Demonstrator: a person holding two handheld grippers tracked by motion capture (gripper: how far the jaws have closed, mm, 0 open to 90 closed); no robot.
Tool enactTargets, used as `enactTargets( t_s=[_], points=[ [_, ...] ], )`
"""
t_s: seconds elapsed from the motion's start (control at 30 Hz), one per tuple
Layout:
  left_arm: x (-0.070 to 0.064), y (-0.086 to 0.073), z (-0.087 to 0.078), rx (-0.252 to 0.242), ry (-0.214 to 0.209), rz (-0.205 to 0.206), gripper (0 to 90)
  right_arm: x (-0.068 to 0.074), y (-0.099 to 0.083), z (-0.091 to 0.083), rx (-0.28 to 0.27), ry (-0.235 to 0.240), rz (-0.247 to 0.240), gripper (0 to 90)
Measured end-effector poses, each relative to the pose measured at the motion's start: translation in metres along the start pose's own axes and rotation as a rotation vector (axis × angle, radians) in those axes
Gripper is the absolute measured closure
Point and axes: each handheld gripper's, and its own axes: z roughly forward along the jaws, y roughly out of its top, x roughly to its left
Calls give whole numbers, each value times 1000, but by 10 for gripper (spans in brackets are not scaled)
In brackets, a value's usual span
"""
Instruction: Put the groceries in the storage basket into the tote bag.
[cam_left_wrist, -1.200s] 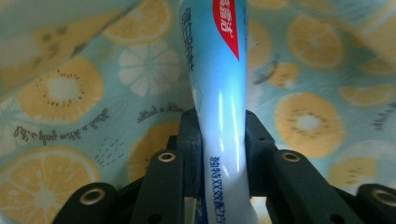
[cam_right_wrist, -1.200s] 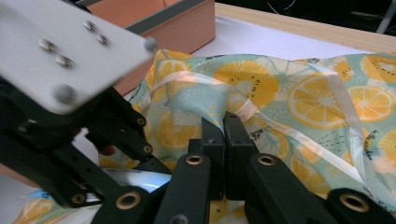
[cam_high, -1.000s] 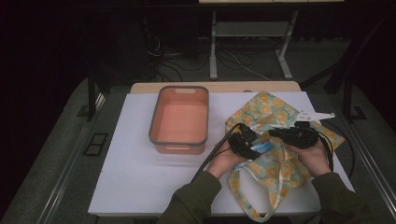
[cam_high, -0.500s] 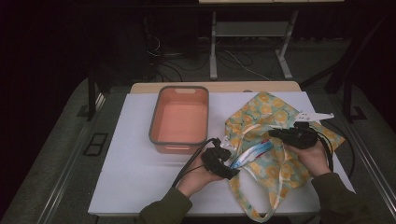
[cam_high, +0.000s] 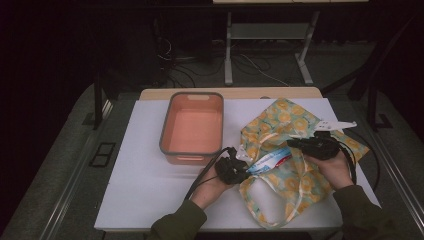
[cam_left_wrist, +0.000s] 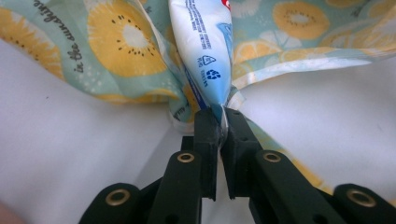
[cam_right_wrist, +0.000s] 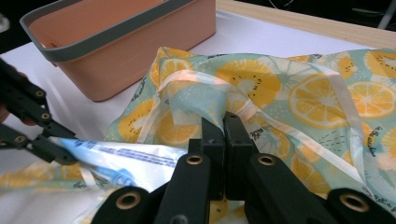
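1. High view gave me the layout: white table (cam_high: 150, 200), orange bin (cam_high: 192, 127) with a grey rim left of centre, fruit-print bag (cam_high: 280, 125) lying flat to the right of it, bag handles trailing toward the near edge.
2. From up there the left gripper (cam_high: 235, 170) sat just in front of the bin's near right corner, with a white and blue tube (cam_high: 267, 162) running from its tip rightward onto the bag. I couldn't read the jaws at that size.
3. Left gripper view settled it: I had the left gripper (cam_left_wrist: 219, 123) clamped on the flat crimped end of the tube (cam_left_wrist: 205, 51), jaws nearly together with only the thin crimp between them. Blue print and a recycling mark showed on the tube, which the other views did not resolve. The tube ran straight away from the jaws, with bag cloth (cam_left_wrist: 116, 51) bunched around it on both sides and touching it.
4. Right gripper view showed what the high view hid: the right gripper (cam_right_wrist: 223, 121) pinched a fold of the bag (cam_right_wrist: 261, 88) near a pale ribbon strap, jaws closed on the cloth.
5. Same view caught the left gripper (cam_right_wrist: 39, 133) at the left edge holding the tube (cam_right_wrist: 126, 161), which lay low across the frame, below and left of the right jaws, not touching them. The bin (cam_right_wrist: 116, 42) stood behind, close to the bag's edge.
6. In the high view the right gripper (cam_high: 300, 144) was over the bag's middle, just right of the tube's far end.
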Motion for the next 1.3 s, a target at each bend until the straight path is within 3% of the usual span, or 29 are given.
enactTargets(
  t_s=[0.3, 0.53, 0.67, 0.73, 0.77, 0.8, 0.83, 0.87, 0.97, 1.13, 1.23, 1.3],
  points=[
    [-9, 35, 14, -23, 1, 52, 859, 1, 0, 2, 5, 2, -1, 888],
    [-9, 66, 47, -63, -9, 37, 858, 1, 0, 2, 4, 5, -5, 888],
    [-10, 75, 64, -75, -13, 19, 840, 0, -1, 1, 3, 4, -8, 888],
    [-8, 75, 64, -105, -29, -2, 766, 1, -1, 0, 4, 5, -6, 888],
    [-7, 74, 62, -110, -28, -8, 766, 1, -1, 0, 4, 5, -6, 888],
    [-6, 73, 59, -113, -21, -7, 679, 1, -1, 0, 2, 3, -8, 888],
    [-6, 71, 55, -119, -16, -4, 679, 1, -1, 0, 2, 3, -8, 888],
    [-5, 68, 50, -118, -2, -11, 578, 0, -1, -1, 2, 2, -8, 888],
    [-3, 56, 29, -145, -5, -26, 555, 0, -1, -1, 0, 0, -5, 888],
    [-1, 30, 6, -110, -5, -35, 482, 1, -1, -1, 3, 0, -6, 888],
    [-3, 20, 6, -86, -2, -26, 444, 1, -2, -1, 6, 1, -8, 888],
    [-2, 20, 14, -73, 29, -24, 419, 2, -3, 0, 13, 3, -8, 888]
  ],
)
